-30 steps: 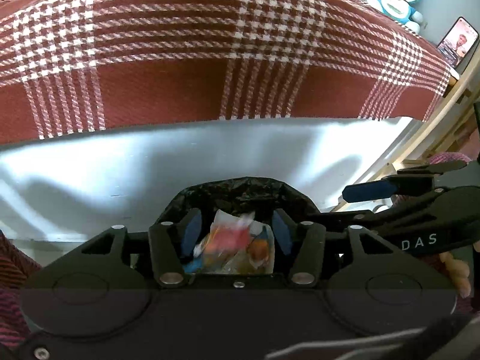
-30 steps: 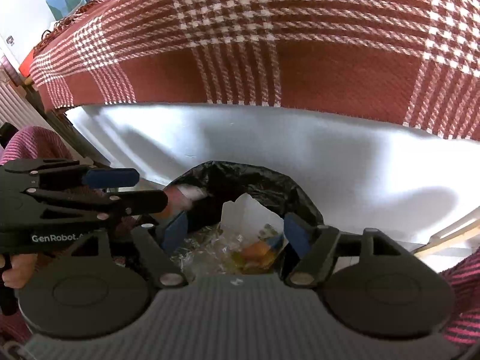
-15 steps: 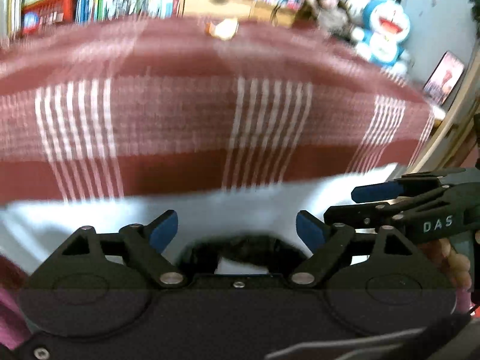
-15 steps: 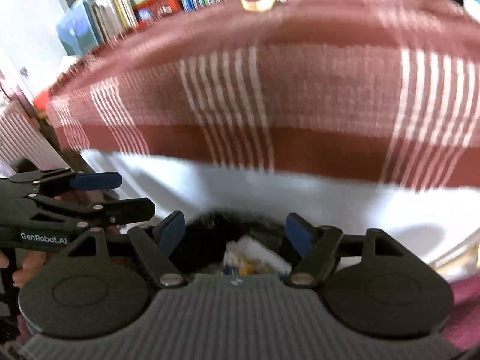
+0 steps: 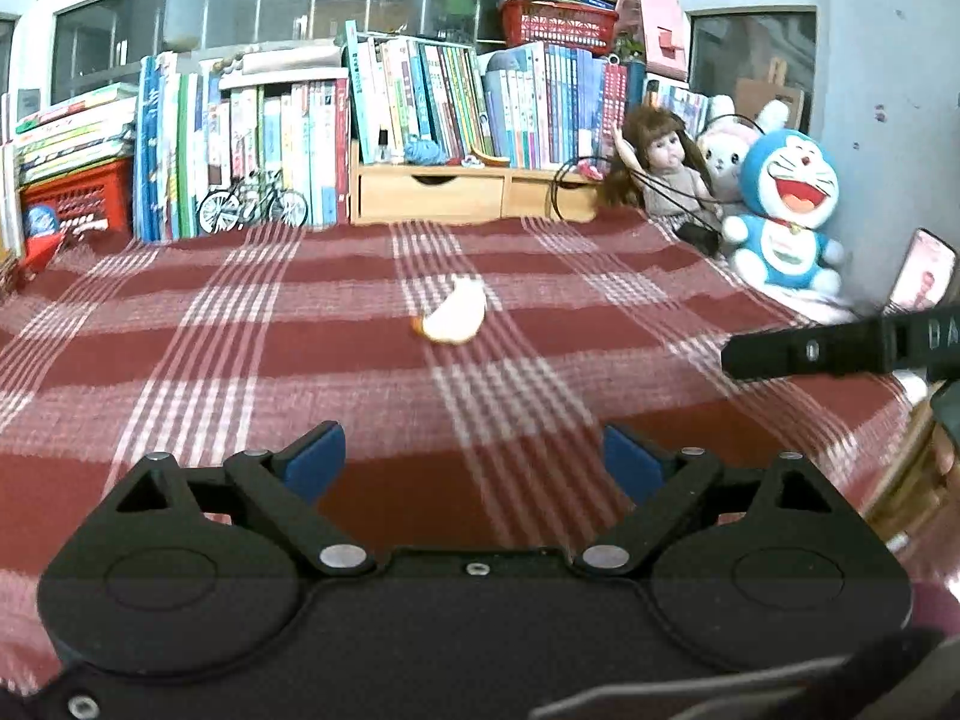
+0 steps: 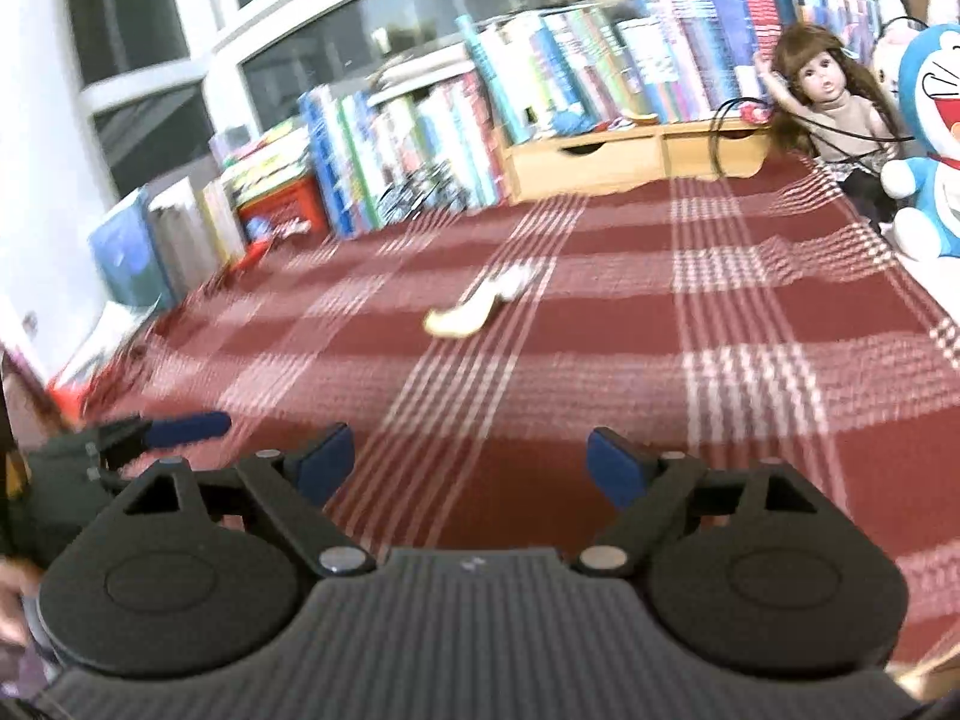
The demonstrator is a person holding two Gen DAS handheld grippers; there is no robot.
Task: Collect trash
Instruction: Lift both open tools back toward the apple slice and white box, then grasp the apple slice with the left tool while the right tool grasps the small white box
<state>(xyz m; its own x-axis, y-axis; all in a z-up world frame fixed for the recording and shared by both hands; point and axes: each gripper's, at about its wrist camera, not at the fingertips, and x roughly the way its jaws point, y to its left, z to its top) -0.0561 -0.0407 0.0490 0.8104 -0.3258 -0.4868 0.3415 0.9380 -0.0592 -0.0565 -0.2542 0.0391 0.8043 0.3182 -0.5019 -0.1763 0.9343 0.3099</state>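
The left tool [image 5: 474, 462] is seen at the bottom of its own view with its blue-padded fingers spread wide and nothing held between them. The right tool [image 6: 471, 465] is likewise released, its fingers parted and empty. Both are held above the near edge of a counter covered by a red and white plaid cloth [image 5: 252, 348].

A single piece of trash, a pale orange peel [image 5: 454, 319], is seen lying on the cloth near the centre of the left view, well apart from both tools; in the right view it [image 6: 474, 306] is blurred and appears just left of centre.

At the right edge of the left view the right tool is shown from the side. At the lower left of the right view the left tool [image 6: 150, 438] is visible.

Along the upper part of both views a row of books [image 5: 420, 102] is lined up, with a wooden drawer box [image 5: 456, 195] in front. A doll [image 5: 666, 168] and a blue cat plush [image 5: 786, 210] are placed at the upper right.
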